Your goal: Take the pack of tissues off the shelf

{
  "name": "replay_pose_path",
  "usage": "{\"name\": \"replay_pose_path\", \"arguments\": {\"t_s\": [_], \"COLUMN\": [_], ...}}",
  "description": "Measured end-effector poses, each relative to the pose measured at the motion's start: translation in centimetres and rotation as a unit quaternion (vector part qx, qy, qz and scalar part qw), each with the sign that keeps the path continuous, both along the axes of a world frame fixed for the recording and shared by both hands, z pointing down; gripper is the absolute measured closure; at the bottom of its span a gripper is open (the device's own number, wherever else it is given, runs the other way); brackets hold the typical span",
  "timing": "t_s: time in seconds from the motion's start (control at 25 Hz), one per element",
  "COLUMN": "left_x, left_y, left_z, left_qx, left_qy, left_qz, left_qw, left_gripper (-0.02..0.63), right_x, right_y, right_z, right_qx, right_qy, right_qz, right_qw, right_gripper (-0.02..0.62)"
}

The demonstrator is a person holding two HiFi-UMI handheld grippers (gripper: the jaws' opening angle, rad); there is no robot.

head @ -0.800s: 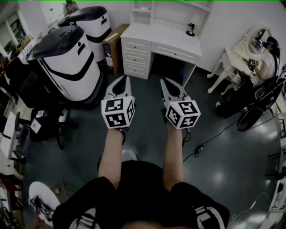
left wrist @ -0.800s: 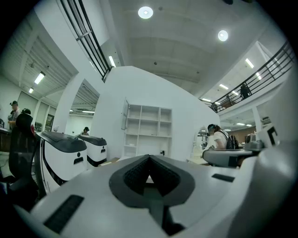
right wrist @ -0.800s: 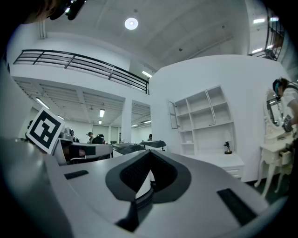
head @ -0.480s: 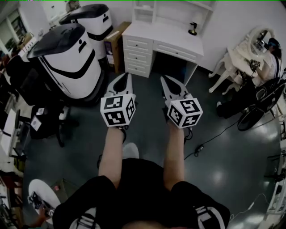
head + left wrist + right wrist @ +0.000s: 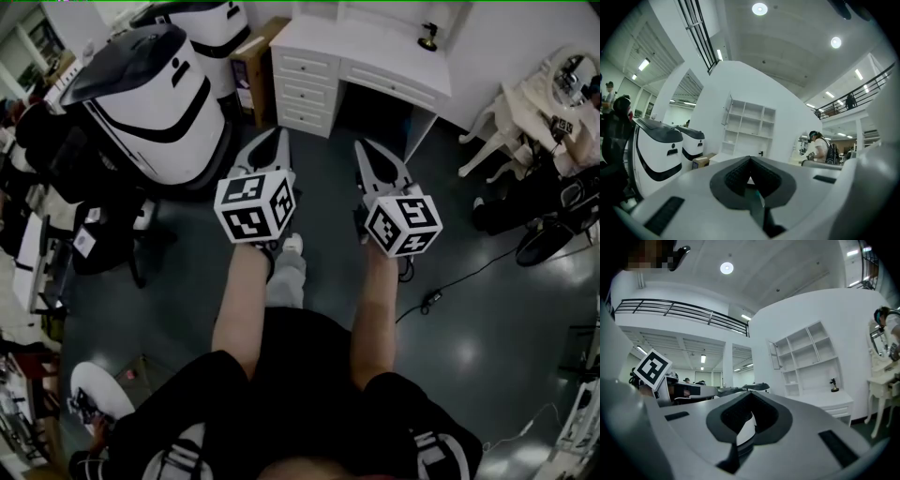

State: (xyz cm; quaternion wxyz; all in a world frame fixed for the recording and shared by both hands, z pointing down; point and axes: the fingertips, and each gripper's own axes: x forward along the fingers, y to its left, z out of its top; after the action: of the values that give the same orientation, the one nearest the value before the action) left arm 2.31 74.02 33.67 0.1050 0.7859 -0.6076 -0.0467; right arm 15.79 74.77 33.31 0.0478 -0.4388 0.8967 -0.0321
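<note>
You step forward: your shoe (image 5: 292, 246) now sits just behind the left gripper (image 5: 279, 136), further forward than a moment ago. Both grippers ride higher and drift a little to your right, the right gripper (image 5: 363, 147) most. The white tabletop (image 5: 375, 47) now lies closer ahead of both gripper tips, and the big white machine (image 5: 155, 103) draws nearer the left gripper.

The left claw (image 5: 750, 161), closed and empty, faces white shelves (image 5: 749, 125).

Floor (image 5: 323, 169) ahead, white machine (image 5: 155, 103) left, desk (image 5: 375, 70) beyond
</note>
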Motion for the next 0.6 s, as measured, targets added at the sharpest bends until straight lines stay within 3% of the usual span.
{"name": "replay_pose_path", "arguments": {"t_s": [0.16,0.32,0.4,0.52,0.6], "left_x": [2.2,1.5,-0.1,-4.1,-5.6], "left_y": [-4.2,-9.0,-12.7,-18.1,-21.2], "left_z": [0.4,1.2,1.5,3.5,4.4], "left_qx": [0.008,0.002,0.001,-0.031,-0.047], "left_qy": [-0.005,0.006,0.011,0.015,-0.003], "left_qz": [0.037,0.06,0.056,0.031,0.035], "left_qw": [0.9993,0.9982,0.9984,0.9989,0.9983], "left_gripper": [0.6,0.6,0.6,0.6,0.6], "right_x": [1.6,1.8,-0.2,-5.4,-8.5], "right_y": [-3.5,-8.2,-11.5,-16.6,-20.3], "right_z": [-0.2,-0.8,-0.5,2.1,2.3], "right_qx": [0.015,0.012,0.008,-0.033,-0.041], "right_qy": [-0.023,-0.036,-0.043,-0.033,-0.012], "right_qz": [0.02,0.054,0.042,-0.007,-0.035], "right_qw": [0.999,0.998,0.998,0.999,0.998], "right_gripper": [0.588,0.588,0.588,0.588,0.588]}}
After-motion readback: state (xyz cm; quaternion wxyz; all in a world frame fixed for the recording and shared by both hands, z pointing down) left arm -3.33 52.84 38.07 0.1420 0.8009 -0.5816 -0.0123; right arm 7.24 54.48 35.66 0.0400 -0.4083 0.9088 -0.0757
